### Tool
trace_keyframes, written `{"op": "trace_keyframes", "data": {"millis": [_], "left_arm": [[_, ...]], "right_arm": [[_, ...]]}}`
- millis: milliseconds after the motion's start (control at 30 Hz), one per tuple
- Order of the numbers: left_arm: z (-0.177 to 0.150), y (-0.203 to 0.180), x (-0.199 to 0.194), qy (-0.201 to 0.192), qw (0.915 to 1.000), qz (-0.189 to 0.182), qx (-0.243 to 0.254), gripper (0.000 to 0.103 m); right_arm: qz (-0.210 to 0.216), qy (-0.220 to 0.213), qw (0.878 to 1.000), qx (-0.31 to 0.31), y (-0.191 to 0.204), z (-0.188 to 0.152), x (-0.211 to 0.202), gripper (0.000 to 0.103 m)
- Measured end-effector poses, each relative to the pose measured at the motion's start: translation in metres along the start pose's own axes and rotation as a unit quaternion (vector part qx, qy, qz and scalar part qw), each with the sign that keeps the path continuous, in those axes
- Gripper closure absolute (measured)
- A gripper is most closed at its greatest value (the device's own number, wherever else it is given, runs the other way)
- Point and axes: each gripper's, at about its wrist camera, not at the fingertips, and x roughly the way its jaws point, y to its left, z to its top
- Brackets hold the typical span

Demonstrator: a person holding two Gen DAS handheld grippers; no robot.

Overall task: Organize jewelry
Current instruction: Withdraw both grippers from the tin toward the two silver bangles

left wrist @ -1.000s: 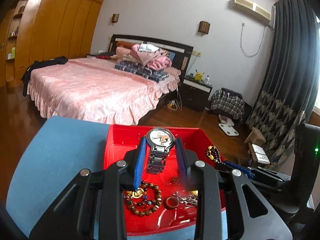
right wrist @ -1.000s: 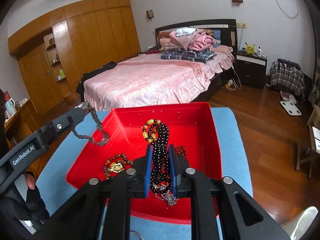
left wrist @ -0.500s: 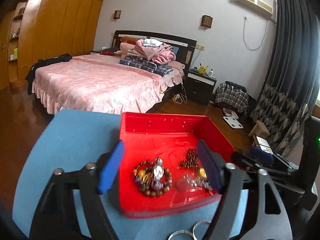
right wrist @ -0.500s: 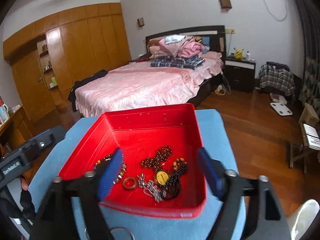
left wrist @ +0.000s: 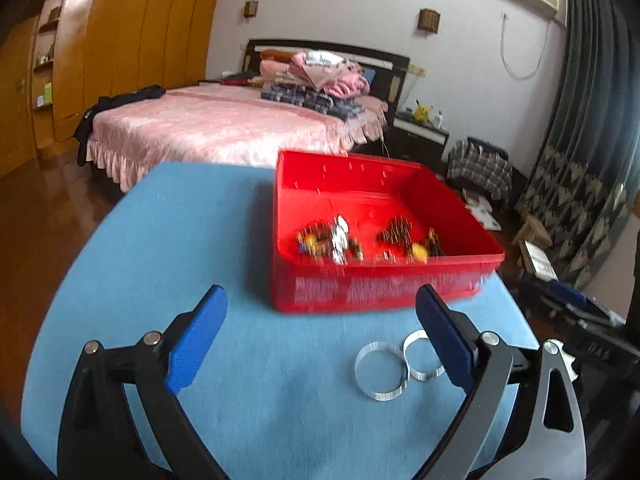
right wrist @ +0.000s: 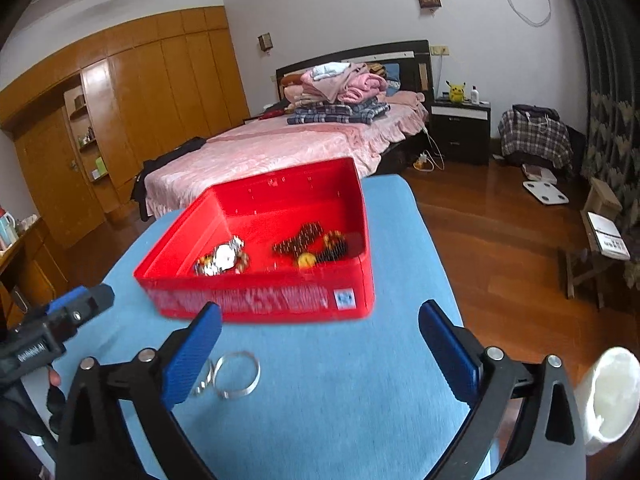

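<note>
Jewelry lies in two places now. A second ago our left gripper (left wrist: 322,332) was squeezing the watch (right wrist: 224,258) and our right gripper (right wrist: 320,338) was squeezing a dark bead string (right wrist: 298,240). Both have just been opening their jaws, and now both stand wide apart with nothing between them. We have also pulled back from the red box (left wrist: 384,292), which looked much closer before. Nearest to us, between our two grippers, two silver bangles (left wrist: 382,370) lie on the blue table (left wrist: 180,240), touching each other. Just past our fingertips stands the one red box. Inside it we see one watch on the left and a blurry pile of beads on the right, too smeared to count.
</note>
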Motion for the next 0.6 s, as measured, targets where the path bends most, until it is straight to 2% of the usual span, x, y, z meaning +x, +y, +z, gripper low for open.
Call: {"op": "trace_keyframes", "data": {"millis": [300,600], "left_arm": [[-0.033,-0.014,0.008,0.043,0.999,-0.006,0.01,0.011],[-0.05,-0.03,0.023,0.084,0.9961,-0.003,0.025,0.011]], "right_arm": [[-0.007,0.009,1.0,0.008,-0.005,-0.021,-0.013,0.006],[-0.003,0.01,1.0,0.014,-0.008,-0.024,-0.013,0.006]]}}
